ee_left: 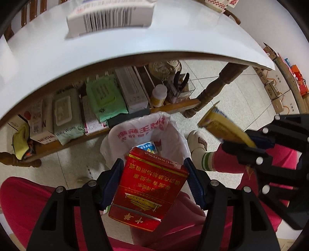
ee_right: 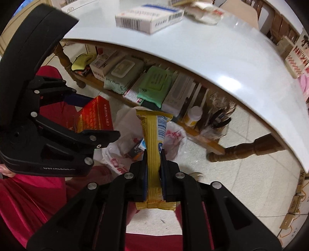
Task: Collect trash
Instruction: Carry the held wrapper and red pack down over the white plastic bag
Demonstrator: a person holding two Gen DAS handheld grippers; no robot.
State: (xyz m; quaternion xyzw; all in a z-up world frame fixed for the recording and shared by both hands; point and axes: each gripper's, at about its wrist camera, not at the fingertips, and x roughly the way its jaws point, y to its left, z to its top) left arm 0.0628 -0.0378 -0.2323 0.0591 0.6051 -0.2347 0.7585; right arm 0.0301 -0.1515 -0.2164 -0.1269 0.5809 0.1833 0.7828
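- The left hand-held gripper (ee_left: 153, 178) pinches a red cigarette pack (ee_left: 148, 190) by its two narrow sides; the pack's long axis runs along the fingers and points down toward the white plastic bag (ee_left: 123, 135) on the floor
- The right hand-held gripper (ee_right: 154, 167) is pressed together on a flat yellow wrapper (ee_right: 153, 146); the wrapper's long axis lies along the fingers, with its crimped far end pointing at the same bag (ee_right: 173, 139)
- Both items hang above the open mouth of the bag, which already holds some small packets
- The bag sits on pale floor tiles (ee_left: 227, 96), just in front of a wooden lower shelf (ee_left: 173, 108) loaded with wipes packs, boxes and a small bottle
- Above the shelf spreads the white table (ee_right: 222, 63), carrying a white box with a barcode (ee_right: 146, 17) and more cartons toward the far edge
- Turned wooden legs (ee_right: 241, 150) hold up the table
- Red trouser legs and a pale slipper (ee_left: 197, 141) of the person frame the bag
- Cardboard boxes (ee_left: 274, 92) line the wall at the right
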